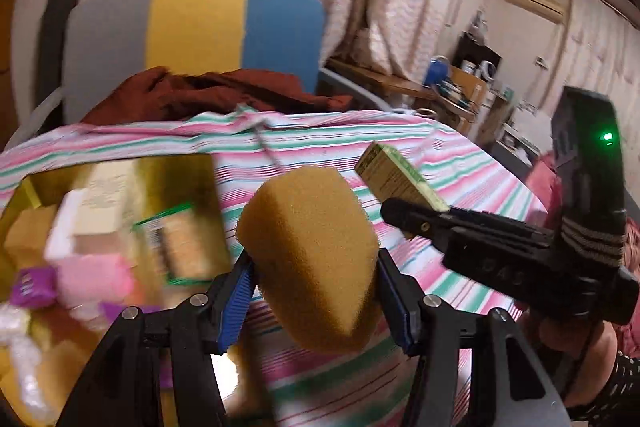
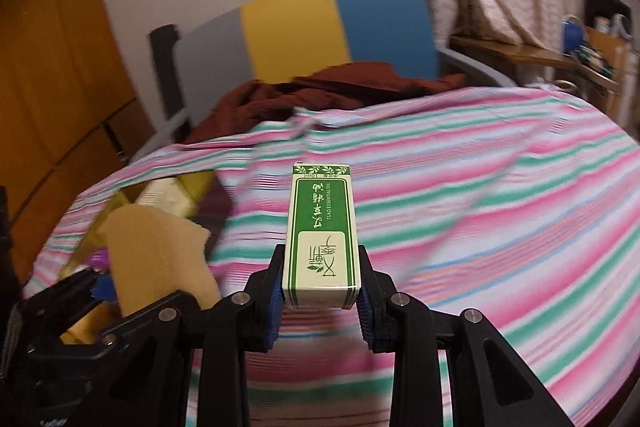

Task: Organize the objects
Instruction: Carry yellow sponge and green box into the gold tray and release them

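My left gripper (image 1: 314, 275) is shut on a tan sponge (image 1: 312, 255) and holds it above the striped cloth; the sponge also shows at the left of the right wrist view (image 2: 160, 259). My right gripper (image 2: 322, 287) is shut on a green-and-cream essential oil box (image 2: 320, 235), held upright over the cloth. That box (image 1: 400, 179) and the right gripper (image 1: 404, 217) show to the right in the left wrist view. A gold box (image 1: 188, 179) at the left holds several small packets and soaps, blurred.
A pink, green and white striped cloth (image 2: 500, 207) covers the table. A chair (image 1: 200, 31) with grey, yellow and blue back stands behind it, with a dark red garment (image 1: 208, 95) on it. Shelves with clutter (image 1: 468, 83) stand at the right.
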